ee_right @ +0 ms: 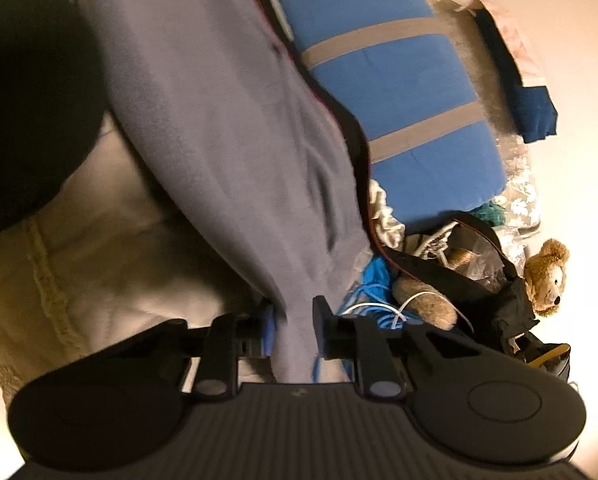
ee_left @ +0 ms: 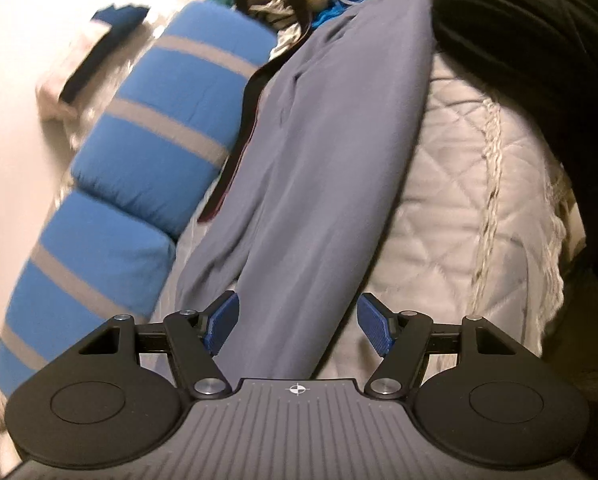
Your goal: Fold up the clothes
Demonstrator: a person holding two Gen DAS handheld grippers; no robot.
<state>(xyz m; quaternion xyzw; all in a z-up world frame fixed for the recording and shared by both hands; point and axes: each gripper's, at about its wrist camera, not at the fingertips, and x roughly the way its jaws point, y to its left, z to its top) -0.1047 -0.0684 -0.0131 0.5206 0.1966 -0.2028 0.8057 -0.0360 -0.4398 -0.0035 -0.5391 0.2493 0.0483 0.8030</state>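
Folding is at an early stage: the grey garment point(ee_right: 227, 128) lies stretched along the quilted bed cover point(ee_left: 451, 184). Right gripper point(ee_right: 293, 330) pinches one end; left gripper point(ee_left: 297, 326) straddles the other, jaws apart, ungripped.

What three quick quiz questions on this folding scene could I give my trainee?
1. True or false: the right gripper is pinching the long grey-purple fabric garment.
2. Which gripper stands open over the garment? A) left B) right
3. What brown soft toy sits by the dark bag?

Key:
1. True; its pads press the bunched end.
2. A; the left gripper has cloth between its pads, untouched.
3. A teddy bear.
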